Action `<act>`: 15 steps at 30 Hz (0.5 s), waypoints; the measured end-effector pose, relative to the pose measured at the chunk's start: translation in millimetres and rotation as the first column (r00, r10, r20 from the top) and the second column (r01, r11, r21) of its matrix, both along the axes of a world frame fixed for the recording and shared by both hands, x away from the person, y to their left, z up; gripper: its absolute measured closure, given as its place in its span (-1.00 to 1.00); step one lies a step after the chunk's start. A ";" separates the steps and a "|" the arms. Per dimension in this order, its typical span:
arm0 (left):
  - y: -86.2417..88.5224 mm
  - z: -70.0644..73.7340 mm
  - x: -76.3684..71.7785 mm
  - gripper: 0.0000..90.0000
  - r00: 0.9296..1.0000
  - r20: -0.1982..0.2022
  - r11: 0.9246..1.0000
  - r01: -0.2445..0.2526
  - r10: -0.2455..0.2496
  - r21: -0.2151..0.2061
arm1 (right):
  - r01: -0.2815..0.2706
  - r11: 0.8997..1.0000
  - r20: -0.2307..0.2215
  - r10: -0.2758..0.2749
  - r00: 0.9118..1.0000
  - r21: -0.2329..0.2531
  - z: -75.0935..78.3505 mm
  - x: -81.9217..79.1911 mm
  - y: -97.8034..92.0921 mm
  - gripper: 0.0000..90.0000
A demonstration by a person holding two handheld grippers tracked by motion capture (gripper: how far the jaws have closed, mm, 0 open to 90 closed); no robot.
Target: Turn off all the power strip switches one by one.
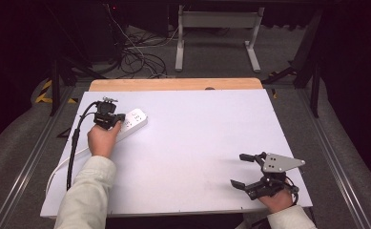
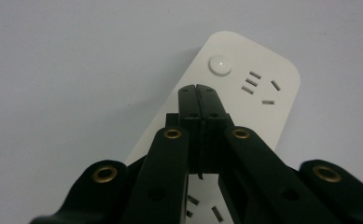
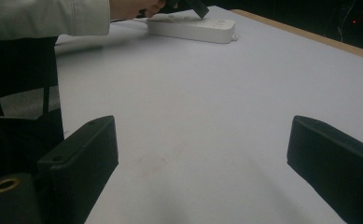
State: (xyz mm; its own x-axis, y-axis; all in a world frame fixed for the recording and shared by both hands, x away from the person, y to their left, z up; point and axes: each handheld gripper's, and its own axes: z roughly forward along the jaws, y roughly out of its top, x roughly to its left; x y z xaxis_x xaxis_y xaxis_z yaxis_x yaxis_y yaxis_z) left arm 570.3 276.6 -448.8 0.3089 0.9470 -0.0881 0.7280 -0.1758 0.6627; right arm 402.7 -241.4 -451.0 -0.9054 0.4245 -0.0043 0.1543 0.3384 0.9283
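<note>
A white tabletop (image 1: 188, 143) seen from above, with a person's forearms entering from six o'clock. A white power strip (image 1: 131, 122) lies at about ten o'clock on the tabletop, angled, its white cord (image 1: 64, 162) trailing back toward the near left edge. The left claw (image 1: 112, 117) sits over the strip, jaws pressed together with nothing between them. In the left gripper view the closed tips (image 2: 198, 88) point down at the strip (image 2: 258, 93), just short of its round button (image 2: 219, 65) and beside a set of socket slots (image 2: 259, 86); whether they touch the surface cannot be told. The right claw (image 1: 242, 170) rests at about five o'clock, well apart from the strip, jaws spread wide over bare tabletop.
</note>
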 end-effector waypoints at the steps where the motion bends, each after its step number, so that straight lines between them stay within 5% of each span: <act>1: -0.2 0.0 0.2 1.00 1.000 -0.001 1.000 -0.001 0.001 -0.005 | -0.002 1.000 -0.001 0.002 1.000 0.004 0.3 -0.2 -0.4 -0.79; 15: -0.8 -3.3 1.1 1.00 1.000 0.011 1.000 -0.009 0.009 0.013 | -0.004 1.000 -0.004 0.004 1.000 0.009 0.1 0.0 -0.7 -0.79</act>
State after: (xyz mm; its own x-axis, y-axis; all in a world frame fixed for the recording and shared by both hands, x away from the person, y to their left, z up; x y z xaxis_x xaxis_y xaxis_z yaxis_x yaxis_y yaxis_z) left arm 571.4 275.8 -452.2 0.3012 0.9509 -0.0720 0.7221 -0.1781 0.6684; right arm 402.7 -242.2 -450.9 -0.9071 0.4209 0.0035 0.1568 0.3302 0.9308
